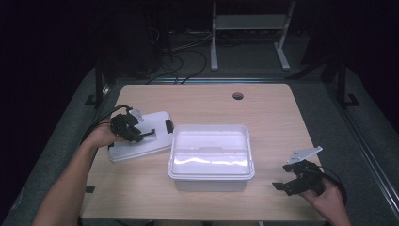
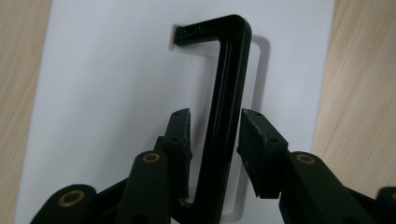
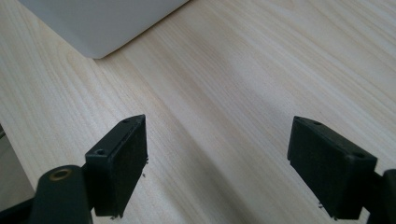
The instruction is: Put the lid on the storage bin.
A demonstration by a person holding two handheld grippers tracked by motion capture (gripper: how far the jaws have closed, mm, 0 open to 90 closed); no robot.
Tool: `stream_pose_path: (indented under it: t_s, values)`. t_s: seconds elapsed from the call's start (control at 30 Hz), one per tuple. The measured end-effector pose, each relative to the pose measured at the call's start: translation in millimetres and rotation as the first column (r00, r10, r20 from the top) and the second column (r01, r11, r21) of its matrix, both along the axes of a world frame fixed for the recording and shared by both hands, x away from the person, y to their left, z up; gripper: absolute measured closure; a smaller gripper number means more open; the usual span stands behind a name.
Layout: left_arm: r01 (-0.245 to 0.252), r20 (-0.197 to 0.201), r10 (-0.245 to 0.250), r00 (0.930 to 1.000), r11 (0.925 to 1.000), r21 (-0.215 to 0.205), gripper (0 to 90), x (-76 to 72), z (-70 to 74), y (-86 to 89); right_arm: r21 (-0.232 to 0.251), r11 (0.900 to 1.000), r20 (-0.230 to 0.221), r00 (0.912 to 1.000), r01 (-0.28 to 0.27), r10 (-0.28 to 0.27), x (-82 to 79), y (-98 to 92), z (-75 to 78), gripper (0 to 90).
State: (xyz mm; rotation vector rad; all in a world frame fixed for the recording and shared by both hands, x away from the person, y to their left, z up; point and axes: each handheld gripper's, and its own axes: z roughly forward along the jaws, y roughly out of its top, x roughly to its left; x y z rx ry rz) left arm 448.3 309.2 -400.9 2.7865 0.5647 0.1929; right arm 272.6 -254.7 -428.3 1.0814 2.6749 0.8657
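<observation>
- High view: a dark room with cables and a white stand on the floor behind a pale wooden table (image 1: pixel 263 108). An open white box (image 1: pixel 211 157) sits at the middle of the frame. Its white lid (image 1: pixel 153 143) lies flat just to the left of it, nearly touching its corner.
- High view: the left gripper (image 1: pixel 128 127) sits over the lid at centre left. The right gripper (image 1: pixel 294 181) hovers at lower right, well apart from the box, so the left hand is clearly the nearer one to the lid.
- Left gripper view: a black handle (image 2: pixel 227 107) on the lid runs from the bottom of the frame up to a bend at upper centre, its long axis in line with the jaws. The jaws stand slightly apart, one on each side of the handle; the left one looks close against it and the right one shows a thin gap, so I judge the handle straddled but not clamped.
- Right gripper view: the jaws are wide apart over bare wood, holding nothing. A corner of the white box shows at upper left.
</observation>
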Motion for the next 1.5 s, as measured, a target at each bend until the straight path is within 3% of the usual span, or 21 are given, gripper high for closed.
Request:
stream_pose_path:
  t_s: [0.17, 0.4, 0.53, 0.77, 0.97, 1.23, 1.5]
  values:
    - [0.000, 0.001, 0.000, 1.0000, 1.0000, -0.001, 73.1, 1.3, 0.0, -0.7, 0.000, 1.000, 0.001, 1.0000, -0.004, 0.004, -0.1, 1.3, -0.1, 19.5]
    - [-0.020, 0.044, 0.021, 0.9988, 0.9995, -0.025, 79.9, 0.2, 10.5, 5.6, 0.000, 1.000, 0.001, 1.0000, -0.002, 0.002, -0.4, 1.4, 0.1, 19.4]
    - [-0.034, 0.049, 0.034, 0.9982, 0.9993, -0.017, 84.2, -1.8, 13.9, 8.8, -0.004, 1.000, 0.000, 1.0000, -0.008, 0.008, 0.4, 2.8, -1.3, 19.4]
    - [-0.008, 0.030, 0.007, 0.9995, 0.9996, 0.026, 84.5, -10.9, 23.9, 9.7, -0.006, 1.000, -0.006, 1.0000, -0.007, 0.007, 0.1, 5.0, -2.4, 19.5]
    - [0.013, 0.033, -0.014, 0.9993, 0.9991, 0.040, 84.6, -26.9, 47.4, 15.8, -0.008, 1.000, 0.000, 1.0000, -0.009, 0.009, -0.1, 5.4, -1.4, 19.4]
    - [0.015, 0.051, -0.012, 0.9986, 0.9988, -0.046, 84.5, -49.3, 87.9, 31.5, -0.010, 1.000, 0.003, 0.9999, -0.016, 0.016, -0.2, 7.1, -0.4, 19.4]
    - [0.031, 0.086, -0.023, 0.9960, 0.9959, -0.085, 84.5, -66.3, 121.6, 33.3, -0.002, 1.000, -0.002, 0.9999, -0.011, 0.011, 1.7, 6.3, -0.6, 19.4]
